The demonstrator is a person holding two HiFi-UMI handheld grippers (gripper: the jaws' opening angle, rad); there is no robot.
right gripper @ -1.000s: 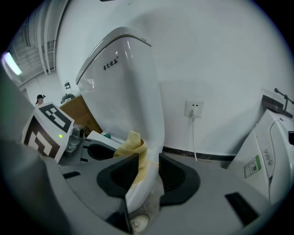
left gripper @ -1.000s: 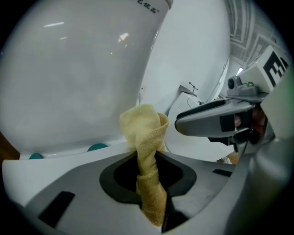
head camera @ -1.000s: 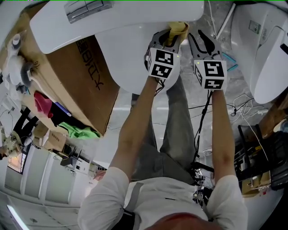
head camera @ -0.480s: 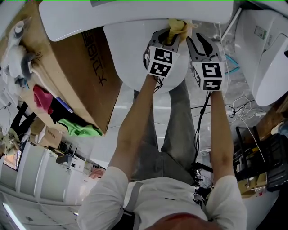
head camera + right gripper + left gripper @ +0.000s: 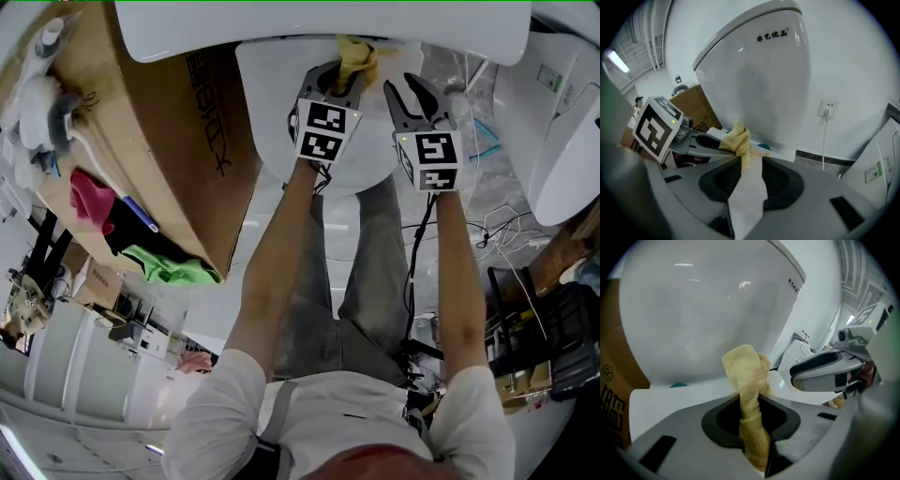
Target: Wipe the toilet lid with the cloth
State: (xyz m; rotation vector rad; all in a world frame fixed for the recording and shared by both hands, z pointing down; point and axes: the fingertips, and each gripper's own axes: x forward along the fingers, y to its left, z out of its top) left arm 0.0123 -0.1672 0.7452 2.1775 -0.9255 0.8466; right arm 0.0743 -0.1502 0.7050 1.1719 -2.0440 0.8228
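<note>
The yellow cloth (image 5: 745, 380) is clamped between the closed jaws of the left gripper (image 5: 337, 82). Its bunched free end is held at the far edge of the toilet lid (image 5: 281, 112), close under the tank (image 5: 281, 33). The right gripper (image 5: 409, 92) is held just beside the left one, over the lid's right edge, jaws parted with nothing between them. Bare white lid is seen towards the near and left edges. The lid's left side is hemmed in by a cardboard box (image 5: 178, 159) standing just beside it, and coloured rags (image 5: 94, 211) are seen at the box's outer side. To the right, a second toilet (image 5: 562, 141) is set apart, with cables (image 5: 487, 225) strewn on the floor near it.
</note>
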